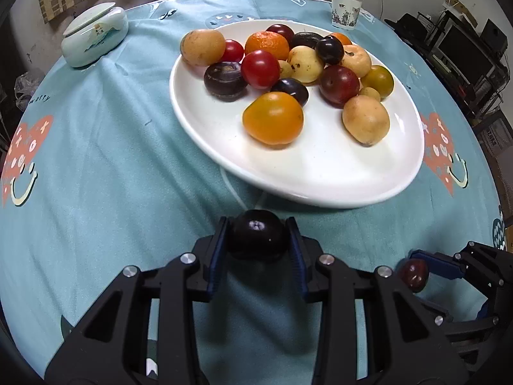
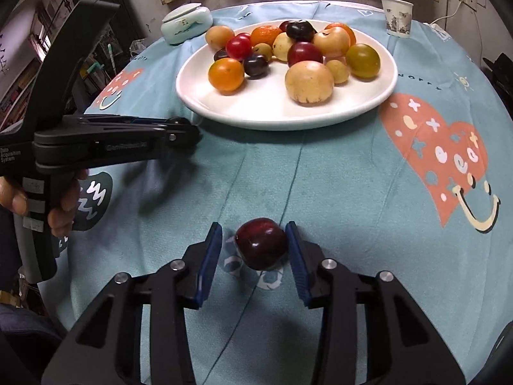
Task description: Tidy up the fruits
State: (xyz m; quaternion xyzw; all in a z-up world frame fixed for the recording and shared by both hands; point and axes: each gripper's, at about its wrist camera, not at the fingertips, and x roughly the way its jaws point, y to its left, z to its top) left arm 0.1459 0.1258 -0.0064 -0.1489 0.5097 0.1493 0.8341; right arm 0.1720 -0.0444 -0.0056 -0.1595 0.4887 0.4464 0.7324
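Left wrist view — left gripper (image 1: 258,240): and it's got one! The blue pads are pinching a dark purple plum (image 1: 257,235), pressed against both its sides, just off the near rim of the white plate (image 1: 320,173).
Left wrist view — white plate: loaded up with the heap at its far side, an orange tomato (image 1: 273,118) and a tan fruit (image 1: 366,120) sitting nearer the front, bare china along the near rim.
Left wrist view — right gripper (image 1: 416,272): down in the corner, right of the plate's near edge, with a red plum (image 1: 414,274) at its tip.
Left wrist view — neighbours: a lidded ceramic dish (image 1: 94,40) far left of the plate, a paper cup (image 1: 346,11) beyond it.

Right wrist view — right gripper (image 2: 255,247): jaws part-spread around the red plum (image 2: 261,243). The right pad looks to be at its skin, the left pad stands clear, so no pinch.
Right wrist view — red plum: resting on the tablecloth (image 2: 320,176), well short of the plate's (image 2: 288,112) near rim.
Right wrist view — left gripper (image 2: 182,128): side-on by the plate's left edge, held in a hand (image 2: 61,205).

Handling — plums: light, round, glossy skin, likely slippery and easy to bruise. Take them across the widest middle, pads square on, gentle squeeze.
Handling — risk: a lopsided grip could send that red one rolling off.
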